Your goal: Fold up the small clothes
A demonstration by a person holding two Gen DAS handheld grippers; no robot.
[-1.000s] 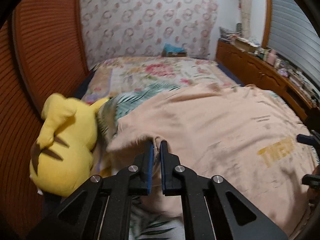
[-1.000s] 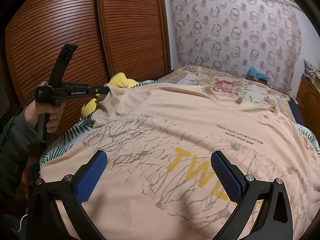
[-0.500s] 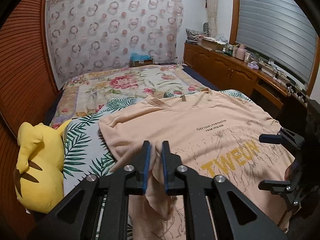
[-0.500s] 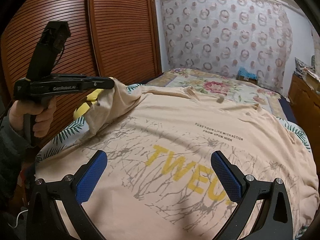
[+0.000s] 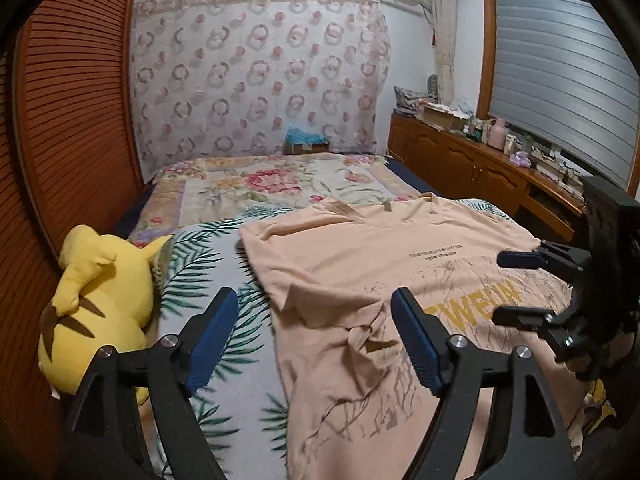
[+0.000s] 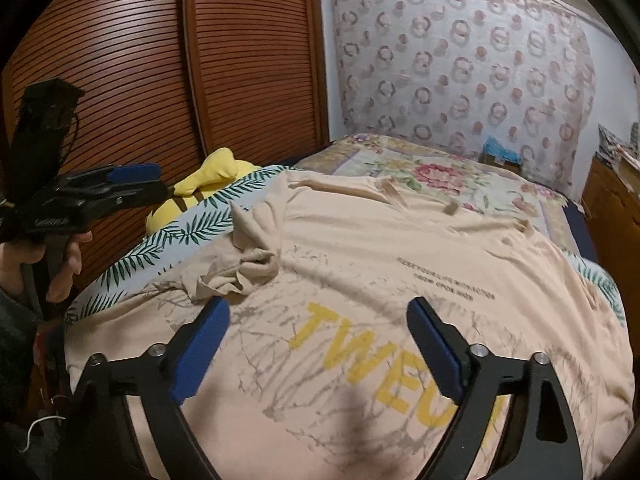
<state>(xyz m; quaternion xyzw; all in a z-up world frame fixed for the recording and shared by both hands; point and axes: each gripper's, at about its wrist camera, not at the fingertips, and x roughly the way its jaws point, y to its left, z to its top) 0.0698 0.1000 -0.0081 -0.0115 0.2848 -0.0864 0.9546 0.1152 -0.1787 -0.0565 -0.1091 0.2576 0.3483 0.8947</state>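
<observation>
Peach shirt point(image 5: 400, 264) sleeve point(image 6: 240, 268) lies bunched; left gripper point(image 5: 316, 340) opening, right gripper point(image 6: 320, 352) closing, both empty — flatten it first.

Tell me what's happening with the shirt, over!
Left claw opening, sleeve dropped. Right claw closing, nothing gripped. Peach shirt flat, sleeve bunched. Yellow plush beside it.
</observation>
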